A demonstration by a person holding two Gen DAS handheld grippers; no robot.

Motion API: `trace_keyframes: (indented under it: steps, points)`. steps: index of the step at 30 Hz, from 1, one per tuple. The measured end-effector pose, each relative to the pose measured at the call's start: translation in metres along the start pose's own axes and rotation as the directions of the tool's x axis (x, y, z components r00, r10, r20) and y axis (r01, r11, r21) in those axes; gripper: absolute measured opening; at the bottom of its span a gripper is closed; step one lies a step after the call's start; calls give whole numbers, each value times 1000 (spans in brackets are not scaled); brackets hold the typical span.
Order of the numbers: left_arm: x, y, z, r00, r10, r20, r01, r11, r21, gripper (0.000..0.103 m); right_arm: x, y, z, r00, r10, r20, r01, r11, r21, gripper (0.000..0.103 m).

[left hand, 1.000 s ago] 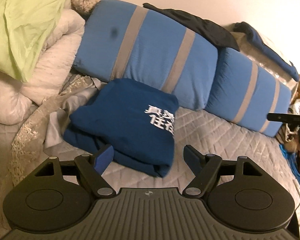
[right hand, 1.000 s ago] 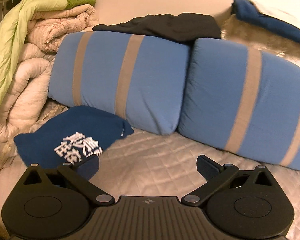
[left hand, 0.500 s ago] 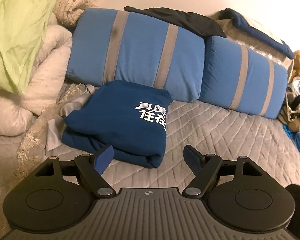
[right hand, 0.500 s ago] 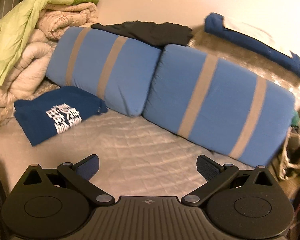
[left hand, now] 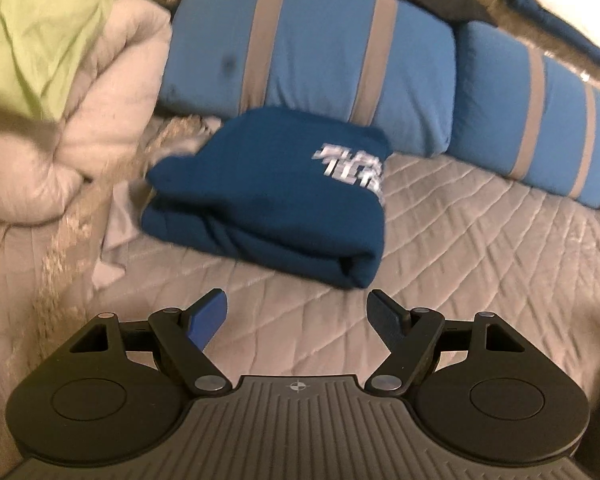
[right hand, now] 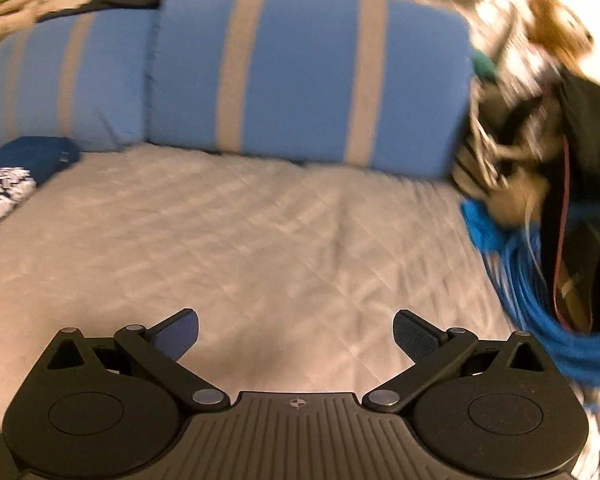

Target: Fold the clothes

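Soft navy shirt (left hand: 268, 200), folded thick, on quilted grey cover (right hand: 240, 240). Both grippers wide, empty: left (left hand: 296, 312) near shirt's fold, right (right hand: 296, 330) over bare quilting.

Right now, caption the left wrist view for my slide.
Open left gripper faces folded navy garment on quilted bed.

White print shows on the folded navy garment (left hand: 268, 196), but it is too blurred to read.

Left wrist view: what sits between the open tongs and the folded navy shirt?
Nothing but bare quilted bedspread. In the left wrist view, the left tongs stand open and empty, short of the folded navy shirt.
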State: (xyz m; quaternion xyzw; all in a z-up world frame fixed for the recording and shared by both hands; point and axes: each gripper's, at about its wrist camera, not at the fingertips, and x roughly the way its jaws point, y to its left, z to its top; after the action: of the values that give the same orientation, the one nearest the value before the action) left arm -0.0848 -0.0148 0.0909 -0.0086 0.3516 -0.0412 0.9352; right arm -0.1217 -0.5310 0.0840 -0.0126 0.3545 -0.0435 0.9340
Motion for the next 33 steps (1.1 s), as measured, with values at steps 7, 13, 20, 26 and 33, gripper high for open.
trace_keyframes:
  steps: [7, 13, 20, 26, 33]
  points:
    - [27, 6, -21, 998, 30, -58, -31, 999, -12, 77, 37, -25, -52, 995, -81, -54, 85, 994, 66, 103]
    - [49, 6, -35, 991, 64, -114, -66, 998, -11, 77, 49, -32, -81, 994, -104, -35, 107, 989, 101, 103]
    - [61, -4, -47, 993, 88, -77, -86, 996, 26, 100, 50, -36, -89, 997, -74, -1, 73, 989, 127, 103]
    - [60, -5, -60, 994, 106, 11, -106, 994, 23, 103, 50, -36, -93, 996, -80, 26, 76, 989, 128, 103]
    - [69, -1, -53, 997, 82, 13, -83, 996, 34, 103, 57, -37, -87, 996, -83, 31, 78, 986, 148, 103]
